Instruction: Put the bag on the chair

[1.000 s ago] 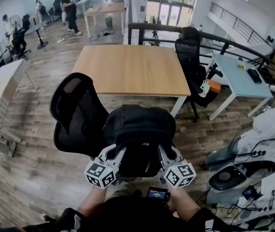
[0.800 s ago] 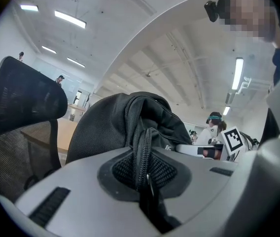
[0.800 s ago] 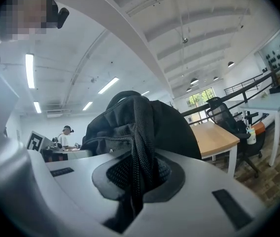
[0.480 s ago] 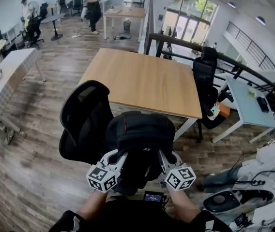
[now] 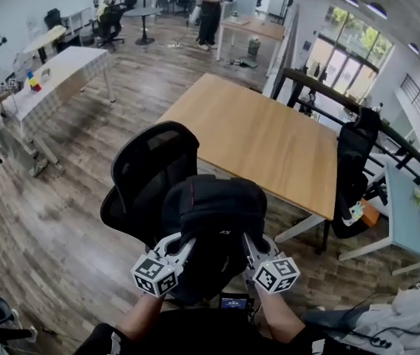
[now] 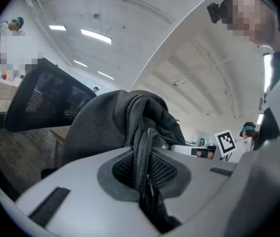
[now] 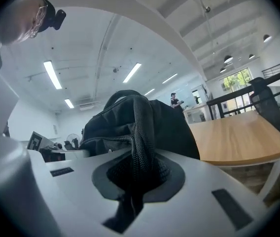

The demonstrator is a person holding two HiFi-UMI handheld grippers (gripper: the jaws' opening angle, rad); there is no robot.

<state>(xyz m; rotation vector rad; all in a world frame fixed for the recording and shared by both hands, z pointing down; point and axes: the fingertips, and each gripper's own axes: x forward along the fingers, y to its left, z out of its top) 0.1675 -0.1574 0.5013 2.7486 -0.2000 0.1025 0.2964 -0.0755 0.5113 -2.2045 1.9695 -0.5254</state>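
Evidently the bag (image 5: pixel 214 213) hangs just in front of the chair (image 5: pixel 147 170), with the left tongs (image 6: pixel 145 184) and right tongs (image 7: pixel 134 181) each clamped on its fabric, so setting it on the seat and releasing seem left to do.

The pale grey plastic left gripper (image 5: pixel 183 241) ends in a white cube with black square markers (image 5: pixel 154 274). The matching pale grey right gripper (image 5: pixel 248 242) carries a second marker cube (image 5: pixel 275 274). Close up, each smooth jaw has a dark grey recessed pad (image 6: pixel 109 180) and black rectangular insets (image 7: pixel 231 209). Black sleeves (image 5: pixel 100 340) cover the upper arms.
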